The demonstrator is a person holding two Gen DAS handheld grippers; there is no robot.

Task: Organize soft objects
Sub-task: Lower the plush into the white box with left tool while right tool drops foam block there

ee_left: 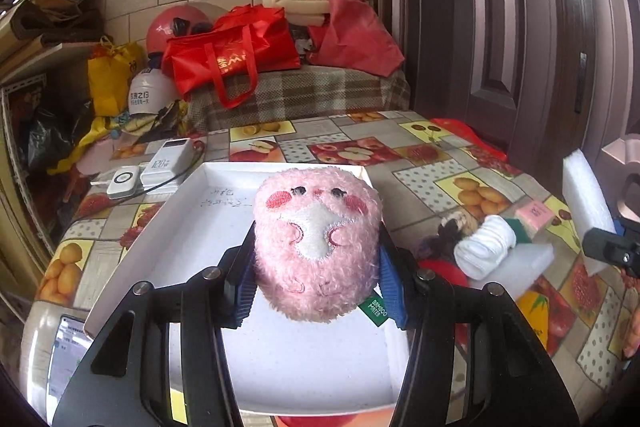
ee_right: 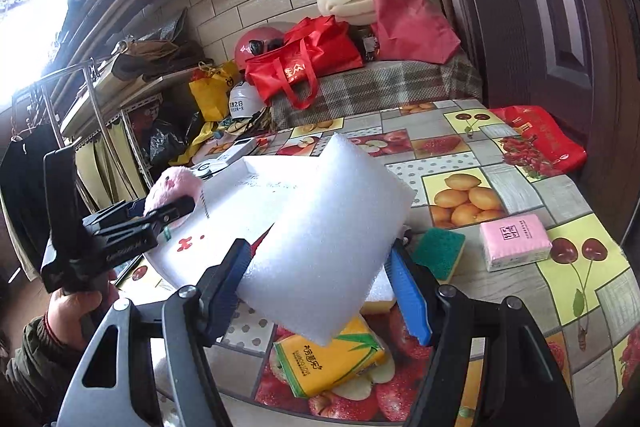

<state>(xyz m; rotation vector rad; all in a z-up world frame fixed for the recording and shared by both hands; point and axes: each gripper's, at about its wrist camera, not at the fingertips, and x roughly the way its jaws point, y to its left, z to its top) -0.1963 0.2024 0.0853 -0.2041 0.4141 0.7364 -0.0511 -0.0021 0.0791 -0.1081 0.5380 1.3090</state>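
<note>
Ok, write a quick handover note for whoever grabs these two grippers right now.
Left gripper: shut on the pink plush toy, held above the white tray.
Right gripper: shut on the white foam block, lifted off the table.
Done: nothing visibly in the tray yet.
Left on the table: white socks, green sponge, pink tissue pack, yellow tissue pack.

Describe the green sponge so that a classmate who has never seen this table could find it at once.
Start at the table with the fruit-print cloth, then look just right of the white foam block held in the right gripper. The green sponge lies flat there, left of the pink tissue pack. It alone has a rough dark green top.
</note>
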